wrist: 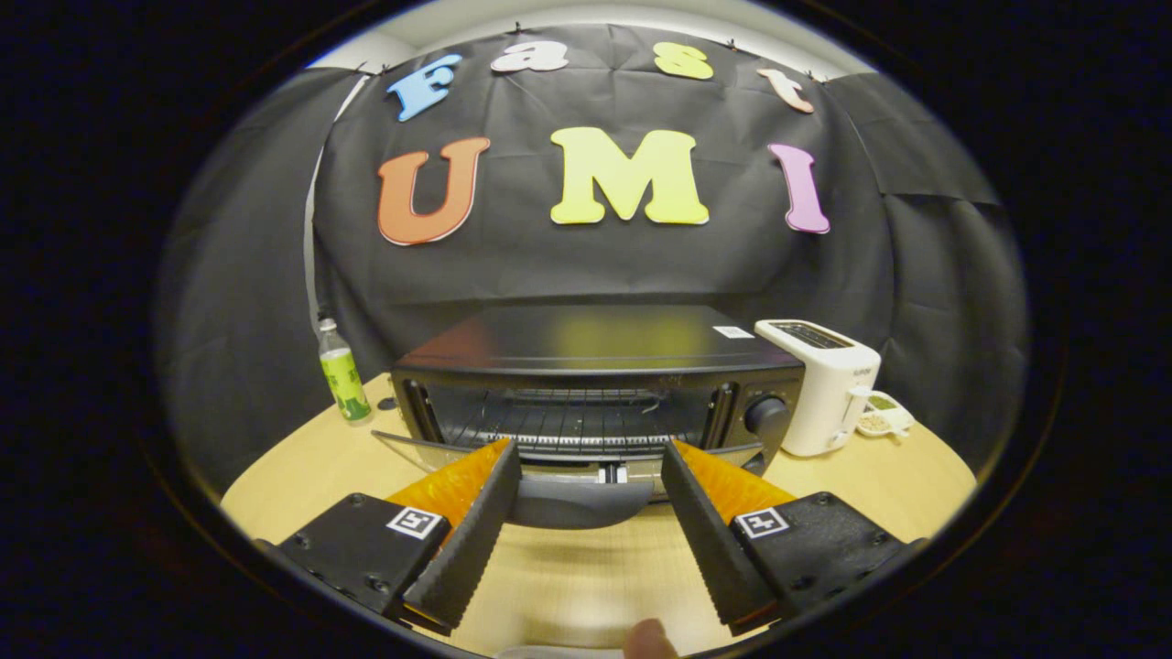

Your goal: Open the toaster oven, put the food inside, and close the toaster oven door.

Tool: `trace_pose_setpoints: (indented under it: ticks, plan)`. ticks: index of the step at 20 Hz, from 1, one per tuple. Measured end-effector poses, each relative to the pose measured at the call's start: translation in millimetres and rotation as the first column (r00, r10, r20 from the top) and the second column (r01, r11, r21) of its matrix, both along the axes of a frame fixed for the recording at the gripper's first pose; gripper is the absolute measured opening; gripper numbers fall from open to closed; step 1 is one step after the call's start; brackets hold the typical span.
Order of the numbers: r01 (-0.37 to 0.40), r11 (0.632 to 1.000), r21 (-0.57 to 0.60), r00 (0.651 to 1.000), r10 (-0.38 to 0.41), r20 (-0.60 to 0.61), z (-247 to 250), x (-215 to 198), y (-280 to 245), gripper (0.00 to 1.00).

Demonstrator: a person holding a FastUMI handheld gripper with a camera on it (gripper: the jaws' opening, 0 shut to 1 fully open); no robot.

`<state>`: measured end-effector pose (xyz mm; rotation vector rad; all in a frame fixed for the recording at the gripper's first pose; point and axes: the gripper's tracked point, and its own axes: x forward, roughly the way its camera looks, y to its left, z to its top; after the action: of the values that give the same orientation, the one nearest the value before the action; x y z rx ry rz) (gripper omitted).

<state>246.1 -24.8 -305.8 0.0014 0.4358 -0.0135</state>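
At the centre of the counter [851, 485], just beyond your gripper [591, 458], the toaster oven [595, 366] stood with its glass door [568, 494] dropped open. You should judge that door stiff, slick and breakable; take its handle edge. Your gripper was spread wide, holding nothing. A bottle [342, 375] and white toaster [824, 384] flanked it, leaving open room in front.

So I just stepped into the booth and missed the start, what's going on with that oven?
A person is holding a two-finger gripper in front of the toaster oven on the wooden table. The oven door is already folded down open, and the wire rack inside looks bare. The gripper's fingers are spread apart with nothing between them, just ahead of the door. A white toaster stands to one side of the oven, a green-labelled bottle to the other. No food has gone in yet.
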Motion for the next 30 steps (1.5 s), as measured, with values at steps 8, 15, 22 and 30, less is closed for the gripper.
trace_pose_setpoints:
  ticks: [8, 15, 22, 30]
  plan:
    - [-0.019, 1.0, 0.002, 0.994, 0.019, -0.104, -34.0, -48.4, 1.0, 1.0]
    - [-0.046, 0.999, 0.013, 0.972, 0.048, -0.231, -61.3, -69.9, 2.7, 1.0]
    - [-0.04, 0.994, 0.099, 0.92, 0.075, -0.385, -95.2, -91.0, 9.9, 1.0]
    - [-0.11, 0.992, 0.058, 0.973, 0.12, -0.195, -28.4, -116.1, 7.6, 1.0]
